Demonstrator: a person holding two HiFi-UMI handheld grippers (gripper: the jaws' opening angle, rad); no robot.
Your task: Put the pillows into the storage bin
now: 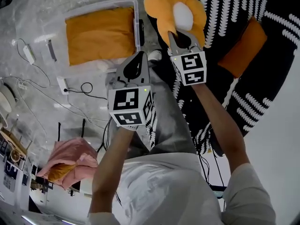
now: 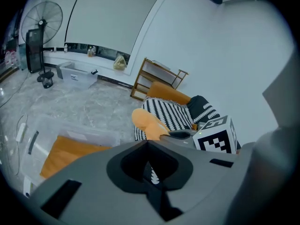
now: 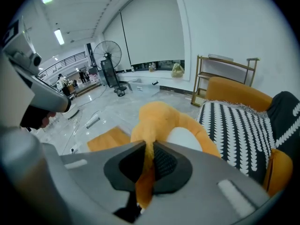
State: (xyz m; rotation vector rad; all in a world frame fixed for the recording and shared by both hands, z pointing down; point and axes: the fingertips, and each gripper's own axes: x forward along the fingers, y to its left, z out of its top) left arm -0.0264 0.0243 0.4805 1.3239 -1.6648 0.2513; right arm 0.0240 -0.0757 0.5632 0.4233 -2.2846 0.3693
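The right claw (image 1: 180, 33) pinches a fold of the orange plush pillow (image 1: 161, 6), probably so it hangs free for the carry to the storage bin (image 1: 101, 4) at far left, which holds one flat orange pillow (image 1: 98, 34) — one orange cushion (image 1: 243, 46) waits at right — while the left claw (image 1: 137, 62) is closed, empty.

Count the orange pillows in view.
3. A flat pillow lies in the storage bin, a plush pillow hangs from the right claw, a third pillow rests on the striped throw. Orange beneath the pink bundle may be another.
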